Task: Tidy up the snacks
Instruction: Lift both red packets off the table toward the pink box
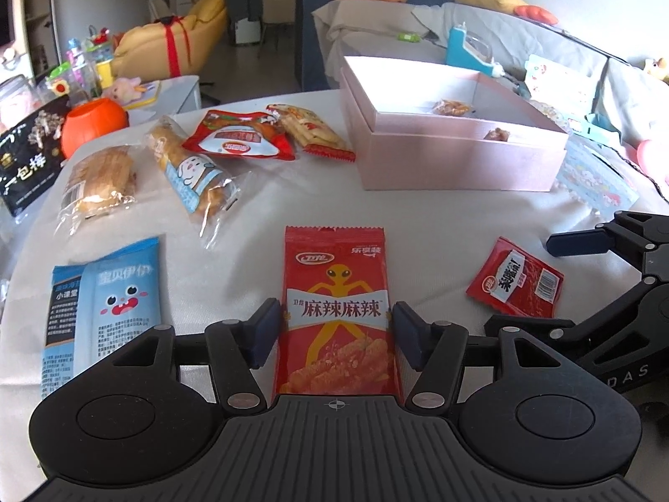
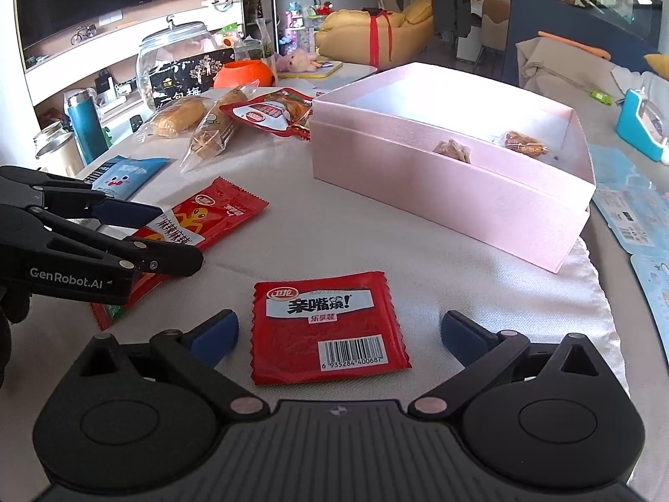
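The left claw (image 1: 334,330) is spread wide, its blue pads standing on either side of a tall red snack packet with a yellow figure (image 1: 336,313); the pads are just beside the packet's long edges, and whether they touch cannot be told. The packet lies flat on the white cloth of the desk (image 1: 259,226), near its front edge.

The right claw (image 2: 339,332) is as wide open as it goes and grips nothing. A small square red sachet with a barcode (image 2: 328,326) lies flat between its blue pads, with clear gaps on both sides.

Beyond the left claw, toward the desk's left edge, lies a blue packet with a cartoon face (image 1: 104,305). Farther back lie two clear-wrapped breads (image 1: 100,180) (image 1: 192,171), a red and white pouch (image 1: 238,136) and a biscuit packet (image 1: 309,129), the last two touching.

In the desk's far right corner stands an open pink box (image 1: 451,163). Two small wrapped snacks (image 2: 453,150) (image 2: 524,142) lie inside it, apart from each other.

Past the far left edge are an orange pumpkin-shaped pot (image 1: 94,125), a black bag with white lettering (image 1: 29,163) and a glass jar (image 2: 175,62).
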